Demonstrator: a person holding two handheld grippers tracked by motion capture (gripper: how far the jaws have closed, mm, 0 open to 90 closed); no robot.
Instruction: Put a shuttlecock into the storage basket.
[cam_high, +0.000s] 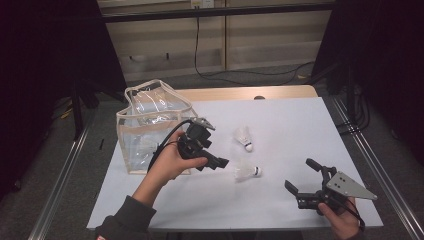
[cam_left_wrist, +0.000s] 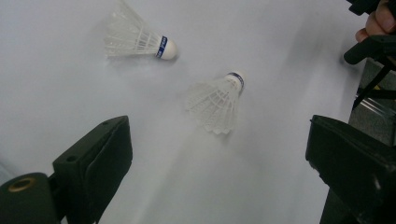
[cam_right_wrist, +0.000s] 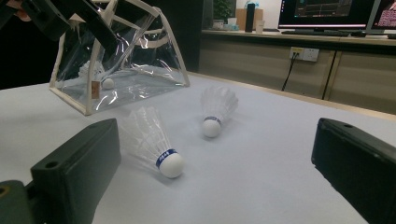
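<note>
Table (cam_high: 300, 120): a white surface carrying the clear bag, two loose shuttlecocks and both handheld grippers.
Clear bag (cam_high: 150, 112): stands at the table's left edge, its open mouth up, trimmed in cream binding; the right gripper view shows a shuttlecock inside (cam_right_wrist: 95, 74) lying on its floor.
Left gripper (cam_high: 217, 162): held just right of the bag, pointing toward the near shuttlecock; jaws spread wide with nothing between them.
Right gripper (cam_high: 302, 177): held well right of the bag, near the table's front edge; jaws wide apart, gripping nothing.
Near shuttlecock (cam_high: 247, 171): lies on its side on the table, right of the bag, just beyond the left gripper's tips.
Far shuttlecock (cam_high: 244, 138): lies on the table right of the bag, farther from the person, apart from the near one.
</note>
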